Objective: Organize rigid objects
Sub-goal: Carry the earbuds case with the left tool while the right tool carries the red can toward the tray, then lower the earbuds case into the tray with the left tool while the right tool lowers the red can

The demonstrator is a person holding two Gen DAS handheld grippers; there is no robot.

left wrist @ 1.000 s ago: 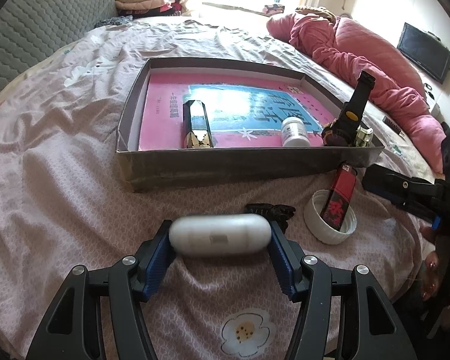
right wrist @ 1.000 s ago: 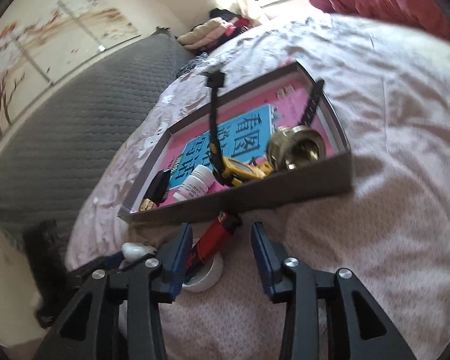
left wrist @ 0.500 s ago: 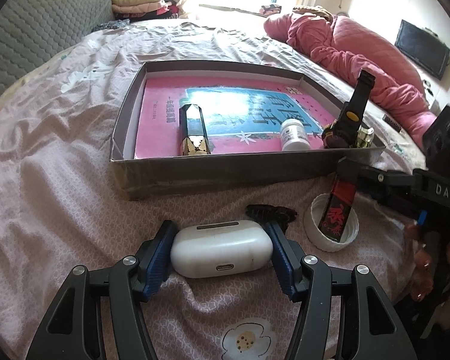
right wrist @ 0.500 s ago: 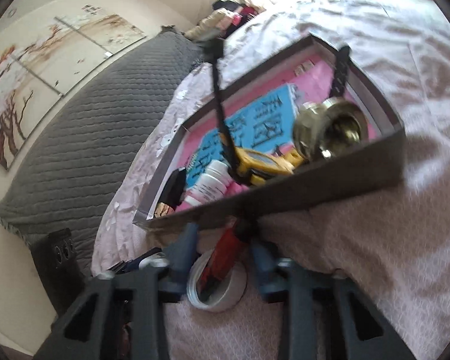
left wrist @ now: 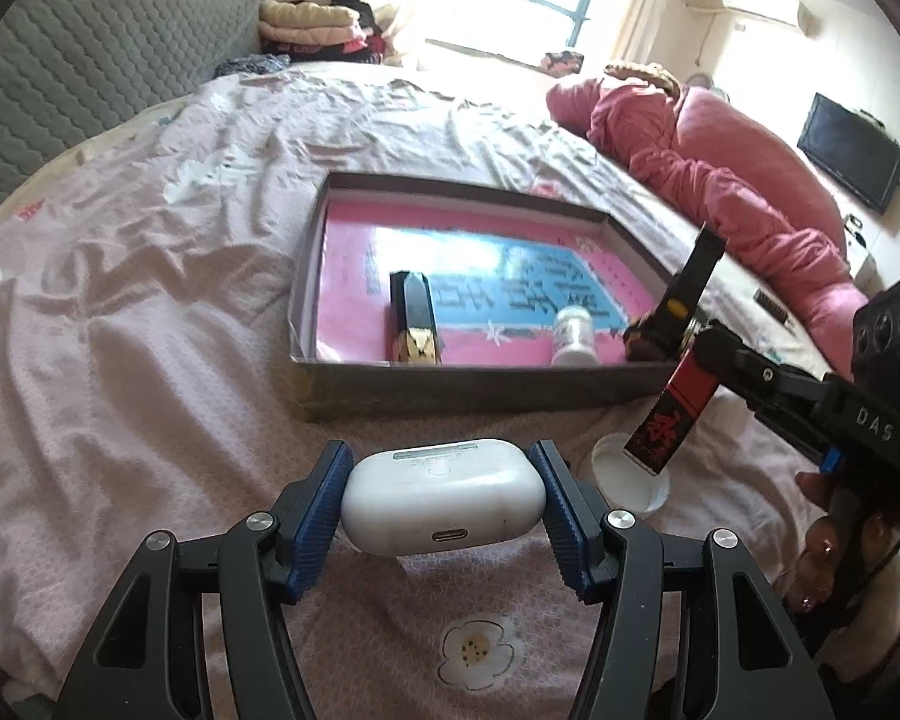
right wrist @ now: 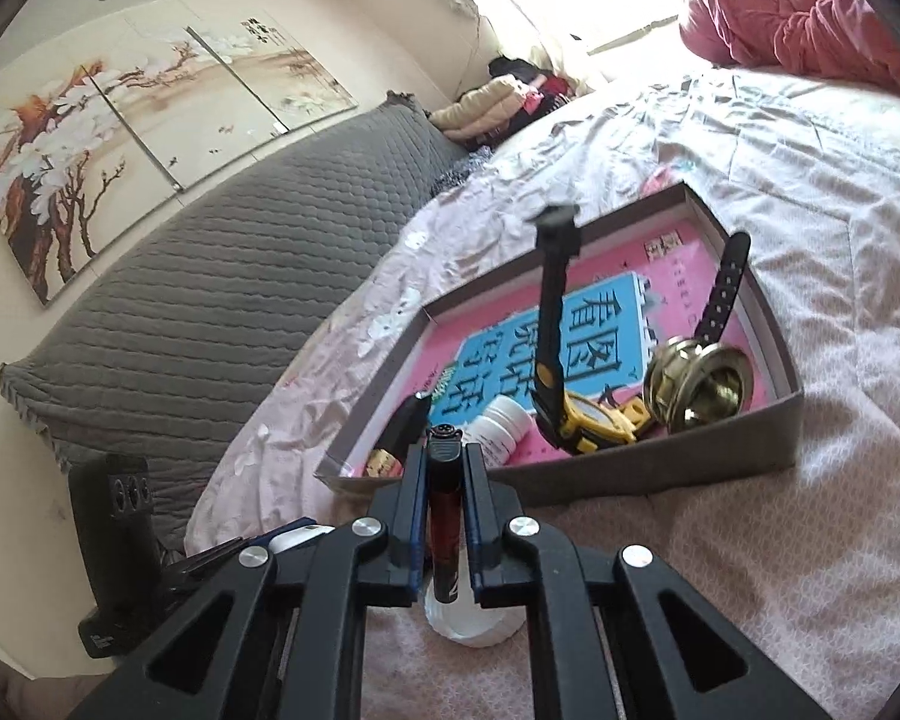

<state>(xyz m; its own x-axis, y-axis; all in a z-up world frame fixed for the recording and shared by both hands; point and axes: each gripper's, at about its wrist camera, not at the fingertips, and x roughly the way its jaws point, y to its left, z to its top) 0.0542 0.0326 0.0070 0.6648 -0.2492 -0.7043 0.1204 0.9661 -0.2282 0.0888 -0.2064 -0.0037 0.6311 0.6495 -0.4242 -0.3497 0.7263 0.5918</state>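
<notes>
Nearest the lens, the left gripper (left wrist: 444,501) clamps a white earbud case (left wrist: 443,504) across its ends, clear of the pink bedsheet (left wrist: 150,360). To its right, the right gripper (right wrist: 444,516) pinches a red lighter (right wrist: 444,516) upright above a white cap (right wrist: 471,621) — both apparently bound for the grey tray (left wrist: 480,390) beyond, where a watch (right wrist: 561,372), pill bottle (right wrist: 504,423) and brass fitting (right wrist: 699,387) lie.

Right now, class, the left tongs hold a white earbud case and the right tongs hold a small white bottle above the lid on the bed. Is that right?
Not quite. The right tongs hold a red lighter, not a bottle; the right wrist view shows it. The small white bottle lies in the box. The left tongs do hold the white earbud case.
</notes>
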